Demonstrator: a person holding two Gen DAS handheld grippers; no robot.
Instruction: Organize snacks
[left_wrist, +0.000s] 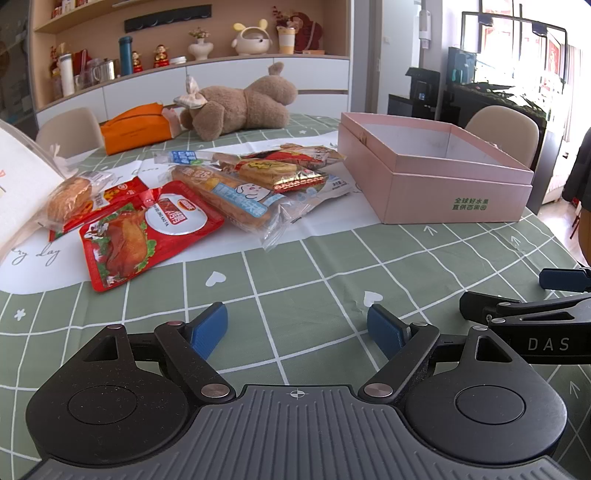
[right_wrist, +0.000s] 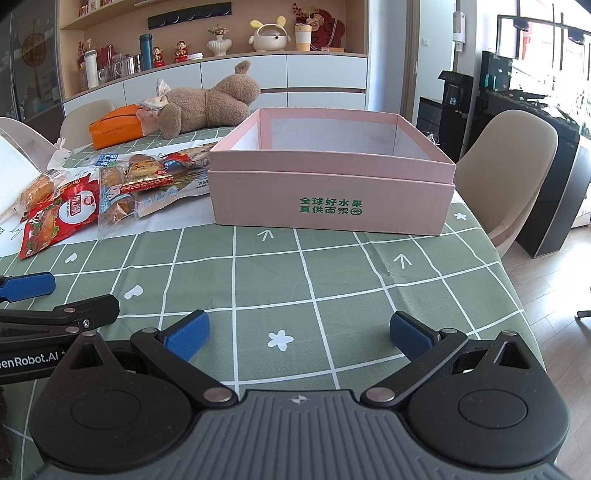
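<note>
Pink box (right_wrist: 332, 192) first: 1, open, looks empty, stiff card, sits far side of the table (right_wrist: 332, 288), well ahead of my right claw (right_wrist: 298, 334). Needs no lifting imo. Snack pile (left_wrist: 207, 195) left of the box: approx 6 packs, some overlapping so count's rough. Red chicken pouch (left_wrist: 147, 236) is slick foil, floppy; I'd pinch an edge seam. Bread packs look light, squashy; go gentle. My left claw (left_wrist: 297, 330) is spread wide w/ nothing in it, right likewise.

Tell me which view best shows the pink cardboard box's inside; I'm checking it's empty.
The right wrist view: the pink cardboard box sits centred, its white inner walls visible and nothing showing above the rim. The left wrist view shows it angled at the right.
</note>
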